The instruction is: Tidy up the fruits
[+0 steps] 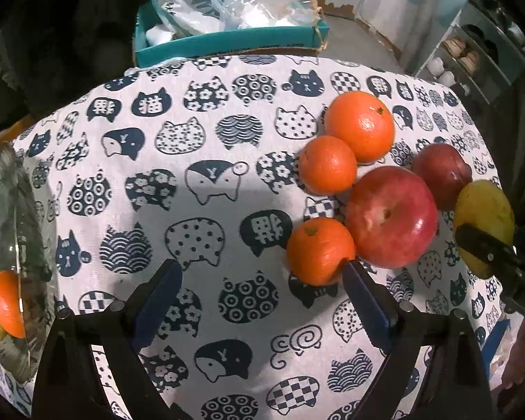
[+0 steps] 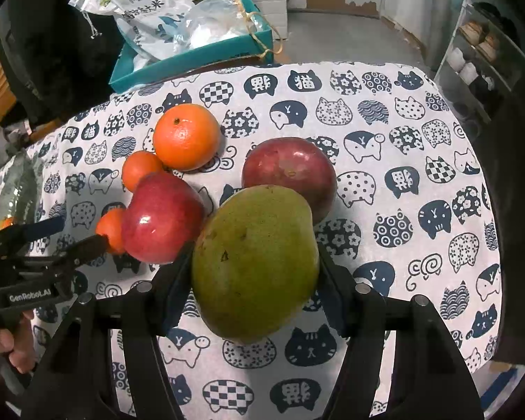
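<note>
My right gripper (image 2: 255, 273) is shut on a green-yellow mango (image 2: 255, 262), which also shows at the right edge of the left wrist view (image 1: 484, 217). My left gripper (image 1: 262, 280) is open and empty; its right finger (image 1: 364, 301) touches a small orange (image 1: 318, 250). Beside it on the cat-print cloth lie a red apple (image 1: 392, 217), a dark red fruit (image 1: 441, 173), a large orange (image 1: 360, 124) and another small orange (image 1: 327, 164). A glass bowl (image 1: 14, 231) at the left edge holds an orange and a yellow fruit.
A teal box (image 1: 227, 40) with plastic bags stands just beyond the table's far edge. A shelf unit (image 1: 472, 59) with cups is at the far right. The cloth (image 1: 192, 182) covers the table between the bowl and the fruits.
</note>
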{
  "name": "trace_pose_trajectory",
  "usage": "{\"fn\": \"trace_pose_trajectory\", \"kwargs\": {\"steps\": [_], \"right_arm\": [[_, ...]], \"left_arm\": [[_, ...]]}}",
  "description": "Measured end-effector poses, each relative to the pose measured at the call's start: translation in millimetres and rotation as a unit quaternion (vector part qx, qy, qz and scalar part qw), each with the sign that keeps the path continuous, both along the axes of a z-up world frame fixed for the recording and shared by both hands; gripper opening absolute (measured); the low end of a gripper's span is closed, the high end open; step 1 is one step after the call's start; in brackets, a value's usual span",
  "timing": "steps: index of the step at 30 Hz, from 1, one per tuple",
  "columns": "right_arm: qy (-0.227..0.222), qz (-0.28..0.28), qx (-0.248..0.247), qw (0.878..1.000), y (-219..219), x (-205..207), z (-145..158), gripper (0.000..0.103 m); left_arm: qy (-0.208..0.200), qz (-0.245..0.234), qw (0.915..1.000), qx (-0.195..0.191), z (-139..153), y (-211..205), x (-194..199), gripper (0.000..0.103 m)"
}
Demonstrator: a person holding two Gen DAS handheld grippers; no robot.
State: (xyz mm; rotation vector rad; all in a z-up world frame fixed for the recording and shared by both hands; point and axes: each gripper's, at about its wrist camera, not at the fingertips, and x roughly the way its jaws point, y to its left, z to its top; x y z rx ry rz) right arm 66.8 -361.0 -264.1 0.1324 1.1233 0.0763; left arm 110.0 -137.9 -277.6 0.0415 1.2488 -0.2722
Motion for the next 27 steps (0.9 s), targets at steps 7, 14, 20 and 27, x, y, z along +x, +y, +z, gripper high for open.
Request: {"fn": "trace_pose_trajectory", "kwargs": {"steps": [7, 14, 20, 27], "right_arm": [[-0.001, -0.002, 0.01, 1.0, -2, 5, 2, 0.065], [0.001, -0.001, 0.014, 1.0, -1, 6, 2, 0.065], [0.002, 0.002, 0.015, 1.0, 0, 8, 2, 0.065], [0.003, 0.005, 0.012, 1.0, 2, 8, 1, 0.065]], "left_arm": [[-0.001, -0.044, 0.999, 0.011, -6, -21, -3, 0.094], [0.001, -0.061, 0.9981, 0.013, -15, -32, 3, 0.094], [0.004, -0.076, 0.997, 0.015, -22, -39, 5, 0.075], [-0.007, -0.083, 0.9965, 0.004, -14, -41, 3, 0.046]]}}
